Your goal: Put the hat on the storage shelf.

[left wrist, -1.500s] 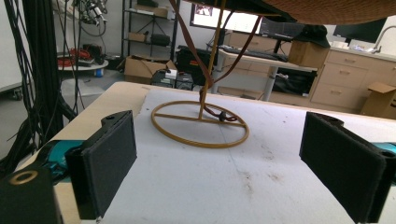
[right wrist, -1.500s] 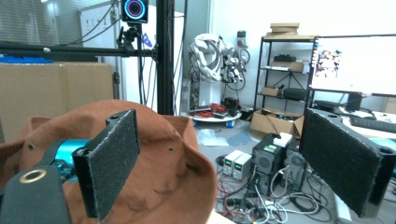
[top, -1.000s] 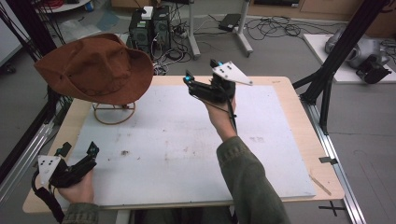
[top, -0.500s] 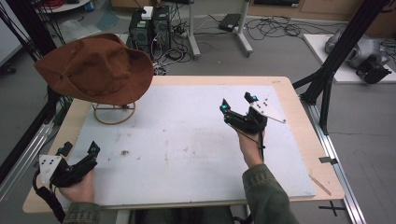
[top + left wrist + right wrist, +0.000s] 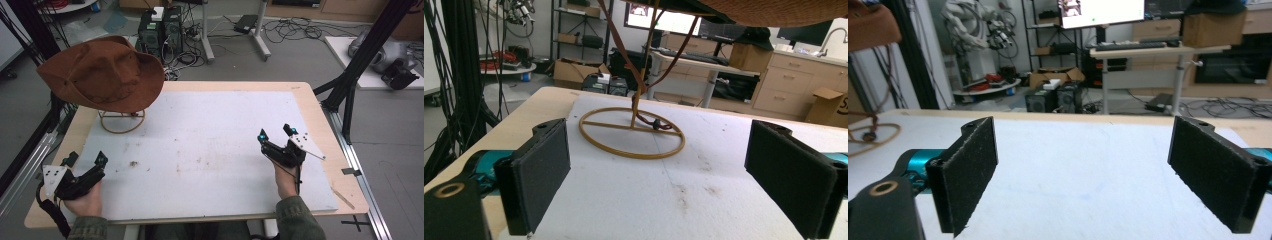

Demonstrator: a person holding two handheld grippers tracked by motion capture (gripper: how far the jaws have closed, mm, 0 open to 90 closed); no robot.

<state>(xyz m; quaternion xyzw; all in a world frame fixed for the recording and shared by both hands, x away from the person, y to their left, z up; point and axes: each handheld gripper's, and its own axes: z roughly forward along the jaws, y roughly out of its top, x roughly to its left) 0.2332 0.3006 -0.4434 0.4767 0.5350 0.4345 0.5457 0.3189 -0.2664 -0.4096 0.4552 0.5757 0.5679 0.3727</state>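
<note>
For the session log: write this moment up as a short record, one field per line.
hat: brown hat sits on top of the stand
stand: wire hat stand, ring base on the white mat, far left
left gripper: left gripper open, holding nothing, near left of mat
right gripper: right gripper open, holding nothing, right side of mat

Matt brown suede hat

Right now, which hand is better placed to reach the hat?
Probably left. The left gripper sits on the same side as the hat and its stand, jaws open toward it. The right gripper is across the table.
</note>
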